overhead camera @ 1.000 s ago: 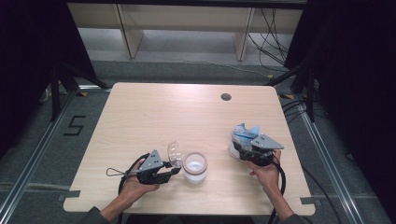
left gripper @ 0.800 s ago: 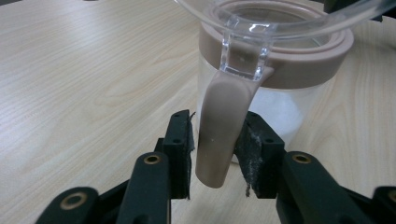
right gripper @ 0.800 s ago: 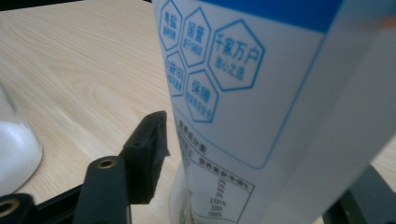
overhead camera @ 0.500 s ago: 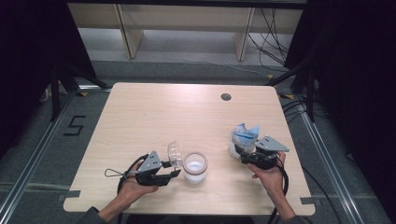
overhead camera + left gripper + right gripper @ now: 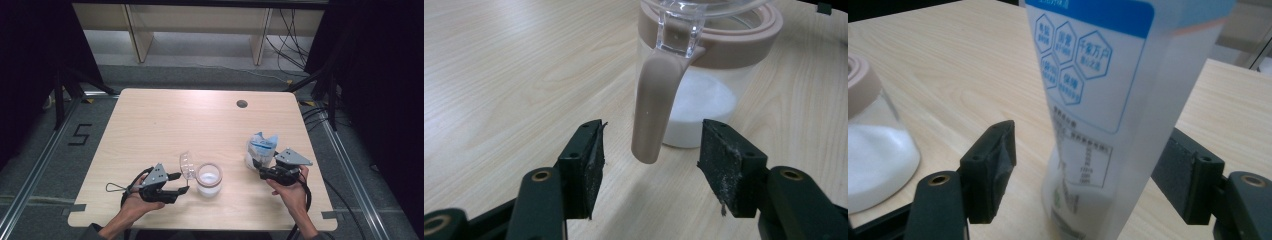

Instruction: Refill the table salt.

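- Looking down in the high view: glass jar (image 5: 208,179) at the table's (image 5: 165,125) 6 o'clock, lid (image 5: 186,165) flipped open; salt bag (image 5: 261,150) at 4 o'clock.
- Left gripper view: left gripper (image 5: 650,165) has just been opening, jaws apart around the lid latch (image 5: 653,107), untouched.
- Right gripper view: right gripper (image 5: 1088,165) has just been opening, jaws off the bag. Filling seems done; closing remains.

The high view looks forward and down from above the person's side, taking in the whole worktop (image 5: 165,125) and the floor beyond it. The left gripper view rides on the left tool (image 5: 181,182), low and close, facing the jar (image 5: 711,85). The right gripper view rides on the right tool (image 5: 261,169), close against the pouch (image 5: 1108,100). All three views share the jar; the pouch appears in the high view and the right gripper view.
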Demonstrator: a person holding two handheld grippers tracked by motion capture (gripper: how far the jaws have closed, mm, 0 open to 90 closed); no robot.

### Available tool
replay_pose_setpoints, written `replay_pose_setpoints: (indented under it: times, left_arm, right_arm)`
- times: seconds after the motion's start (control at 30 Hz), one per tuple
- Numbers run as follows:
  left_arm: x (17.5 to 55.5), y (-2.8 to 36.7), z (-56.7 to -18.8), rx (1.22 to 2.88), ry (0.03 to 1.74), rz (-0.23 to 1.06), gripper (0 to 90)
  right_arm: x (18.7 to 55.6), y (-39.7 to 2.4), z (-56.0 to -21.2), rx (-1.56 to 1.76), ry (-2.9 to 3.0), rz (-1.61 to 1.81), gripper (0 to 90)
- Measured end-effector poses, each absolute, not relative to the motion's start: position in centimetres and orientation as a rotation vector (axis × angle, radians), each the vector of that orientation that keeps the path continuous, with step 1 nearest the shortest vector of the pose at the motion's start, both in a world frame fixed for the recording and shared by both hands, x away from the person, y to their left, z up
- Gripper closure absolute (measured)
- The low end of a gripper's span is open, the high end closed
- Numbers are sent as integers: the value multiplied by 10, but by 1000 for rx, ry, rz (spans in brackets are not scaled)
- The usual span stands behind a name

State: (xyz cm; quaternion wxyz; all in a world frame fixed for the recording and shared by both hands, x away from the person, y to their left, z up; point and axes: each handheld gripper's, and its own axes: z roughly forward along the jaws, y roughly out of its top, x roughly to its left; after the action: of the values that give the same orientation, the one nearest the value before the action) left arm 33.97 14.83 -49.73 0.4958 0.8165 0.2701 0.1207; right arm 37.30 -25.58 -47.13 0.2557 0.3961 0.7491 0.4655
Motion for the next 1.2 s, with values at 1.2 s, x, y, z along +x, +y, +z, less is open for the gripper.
replay_pose_setpoints:
  times: [1.2]
  left_arm:
    - [323,168,-487,1921,770,301,382]
  right_arm:
    - [330,-277,-469,1109,2048,1287,281]
